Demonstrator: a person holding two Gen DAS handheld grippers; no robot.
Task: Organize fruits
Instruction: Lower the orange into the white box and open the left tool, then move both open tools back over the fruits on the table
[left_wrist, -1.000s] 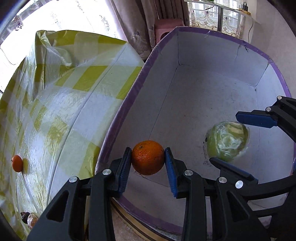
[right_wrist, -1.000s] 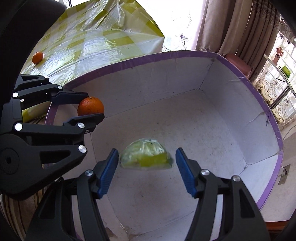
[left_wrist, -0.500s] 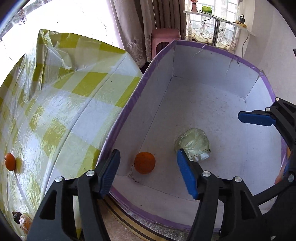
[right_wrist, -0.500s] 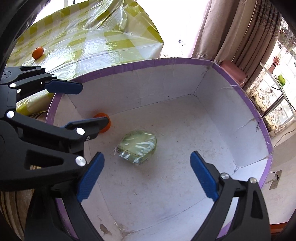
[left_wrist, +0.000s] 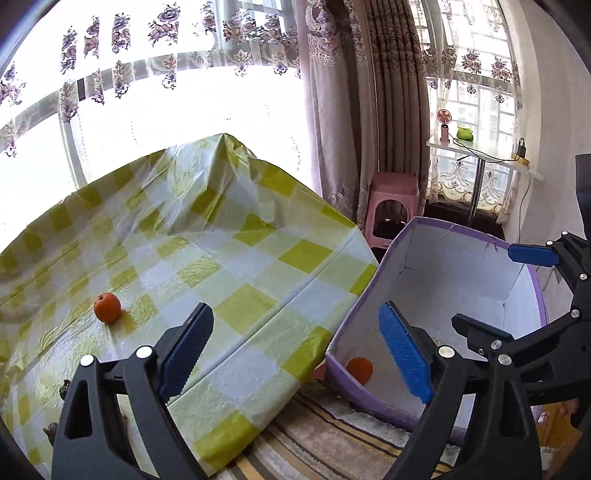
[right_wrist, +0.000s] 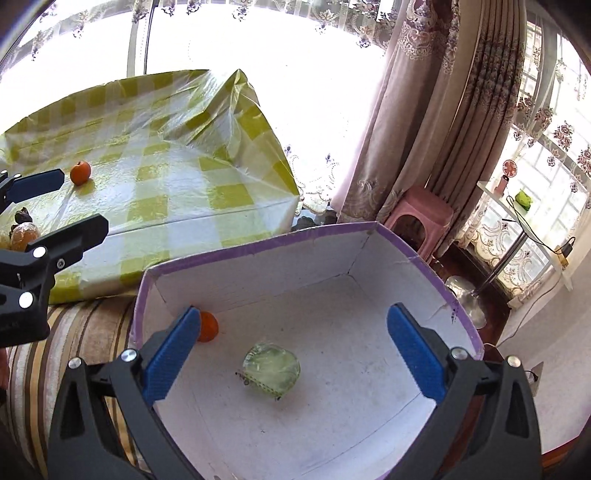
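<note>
A white box with a purple rim (right_wrist: 258, 244) stands beside the table. Inside it lie an orange (right_wrist: 207, 326) near the left wall and a green fruit in clear wrap (right_wrist: 271, 369) mid-floor. My right gripper (right_wrist: 293, 354) hovers above the box, its jaws opening with nothing between them. My left gripper (left_wrist: 295, 347) is raised over the gap between table and box (left_wrist: 454, 226), its jaws opening and empty too. The boxed orange (left_wrist: 359, 369) shows below it. A second orange (left_wrist: 107, 307) sits on the yellow checked tablecloth (left_wrist: 236, 266). Each gripper appears in the other's view: the right gripper (left_wrist: 506, 291), the left gripper (right_wrist: 59, 206).
A wrapped fruit (right_wrist: 24, 232) and a dark item lie at the table's left edge. The box rests on a striped cloth (right_wrist: 77, 332). Behind it stand a pink stool (left_wrist: 393, 206), heavy curtains and a small white side table (left_wrist: 480, 155).
Both grippers let go: the orange and the wrapped green fruit dropped to the box floor. Both grippers then rose, and the left one swung toward the table.
</note>
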